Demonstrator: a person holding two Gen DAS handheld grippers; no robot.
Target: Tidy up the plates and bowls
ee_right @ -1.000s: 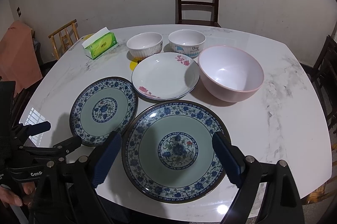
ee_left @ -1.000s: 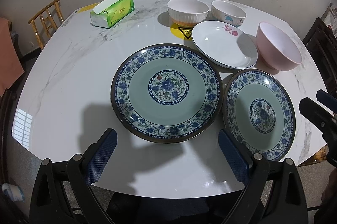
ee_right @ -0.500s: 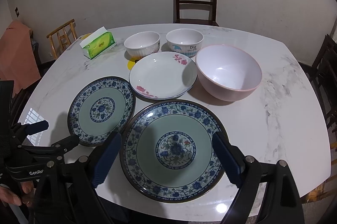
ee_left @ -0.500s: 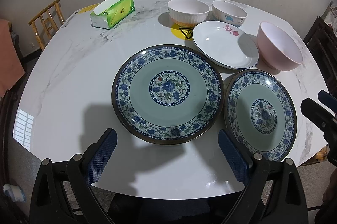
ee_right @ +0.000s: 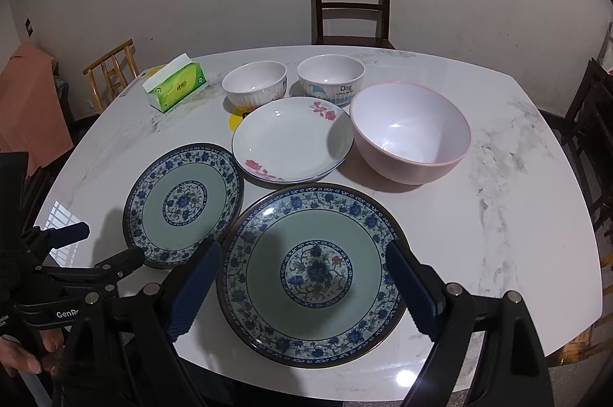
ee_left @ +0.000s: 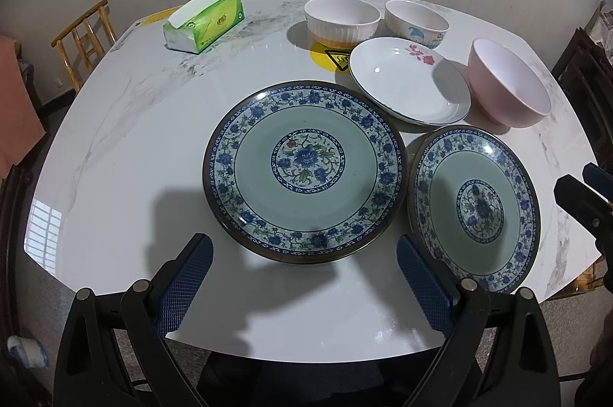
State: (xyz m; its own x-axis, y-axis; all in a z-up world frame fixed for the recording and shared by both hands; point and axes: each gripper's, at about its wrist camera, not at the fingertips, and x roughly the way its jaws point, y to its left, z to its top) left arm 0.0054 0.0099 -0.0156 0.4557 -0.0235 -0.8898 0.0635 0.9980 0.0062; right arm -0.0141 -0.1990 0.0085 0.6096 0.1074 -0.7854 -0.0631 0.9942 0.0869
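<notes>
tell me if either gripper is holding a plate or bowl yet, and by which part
Nothing is held. The left gripper and right gripper are both open, with no dish between their fingers.

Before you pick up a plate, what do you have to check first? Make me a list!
1. Left gripper open: ok.
2. Right gripper open: ok.
3. Both grippers holding nothing: ok.
4. Left blue plate has nothing on it: ok.
5. Right blue plate clear of the pink bowl: ok.
6. Blue plates' rims touching each other: cannot tell.
</notes>
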